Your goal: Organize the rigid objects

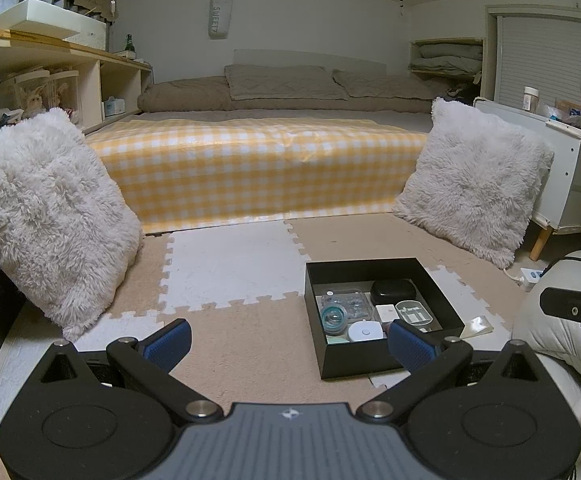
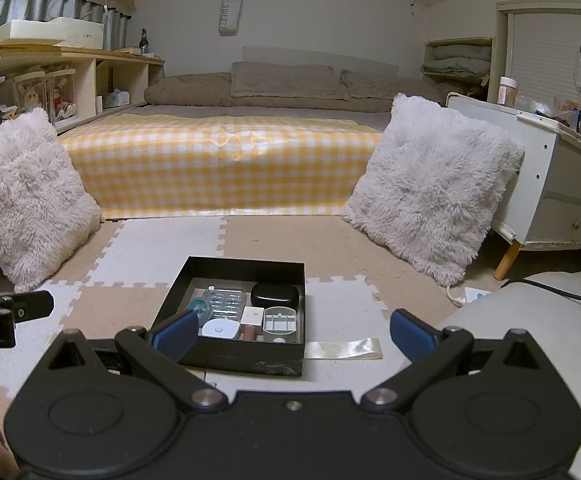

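Observation:
A black open box (image 1: 332,364) (image 2: 246,360) sits on the foam floor mat. It holds a black oval case (image 1: 393,290) (image 2: 274,295), a clear blister pack (image 1: 346,302) (image 2: 226,300), a round white device (image 1: 365,331) (image 2: 220,329), a small white square (image 2: 255,315), a grey compartment tray (image 1: 413,313) (image 2: 280,319) and a teal round item (image 1: 332,315) (image 2: 200,306). My left gripper (image 1: 288,344) is open and empty, just left of the box. My right gripper (image 2: 292,336) is open and empty, hovering at the box's near edge.
Two fluffy white cushions (image 1: 46,220) (image 1: 478,176) lean beside a low bed with a yellow checked cover (image 1: 258,168). A clear plastic strip (image 2: 344,349) lies right of the box. A white cabinet (image 2: 558,184) with bottles stands right; shelves (image 1: 50,80) stand left.

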Available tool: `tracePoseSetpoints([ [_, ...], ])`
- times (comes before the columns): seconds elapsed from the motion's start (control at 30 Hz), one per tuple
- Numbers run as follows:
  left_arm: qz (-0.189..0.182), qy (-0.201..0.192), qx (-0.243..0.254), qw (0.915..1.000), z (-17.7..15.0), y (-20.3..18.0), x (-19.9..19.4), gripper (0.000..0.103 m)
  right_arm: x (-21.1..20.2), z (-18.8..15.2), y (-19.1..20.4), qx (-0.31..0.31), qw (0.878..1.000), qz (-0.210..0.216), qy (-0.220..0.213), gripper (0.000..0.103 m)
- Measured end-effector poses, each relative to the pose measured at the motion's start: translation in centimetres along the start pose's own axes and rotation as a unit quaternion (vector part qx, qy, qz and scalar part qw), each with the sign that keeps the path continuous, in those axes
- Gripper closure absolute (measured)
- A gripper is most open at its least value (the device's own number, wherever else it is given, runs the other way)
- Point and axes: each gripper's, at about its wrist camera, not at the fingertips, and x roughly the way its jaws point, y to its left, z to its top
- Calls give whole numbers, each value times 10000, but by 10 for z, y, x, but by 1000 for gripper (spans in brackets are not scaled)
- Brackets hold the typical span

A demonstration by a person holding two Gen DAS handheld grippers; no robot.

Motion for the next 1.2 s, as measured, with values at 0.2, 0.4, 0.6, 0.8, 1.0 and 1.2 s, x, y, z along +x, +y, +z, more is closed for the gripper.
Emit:
tracePoseSetpoints([
  [0.2, 3, -2, -4, 10000, 0, 0, 0, 0, 0, 0, 0, -8, 10000, -3, 2, 0],
  [0.4, 5, 0, -4, 10000, 0, 0, 0, 0, 0, 0, 0, 7, 10000, 1, 13, 0],
  [0.6, -2, -2, 0, 10000, 0, 1, 0, 0, 0, -1, 1, 3, 10000, 2, 11, 0],
  [0.8, 7, -1, -7, 10000, 0, 0, 0, 0, 0, -2, 2, 14, 10000, 7, 8, 0],
  [1.0, 1, -2, -7, 10000, 0, 1, 0, 0, 0, -2, 1, 14, 10000, 10, 10, 0],
  [1.2, 22, -6, -56, 10000, -1, 1, -2, 0, 0, -2, 1, 14, 10000, 10, 8, 0],
])
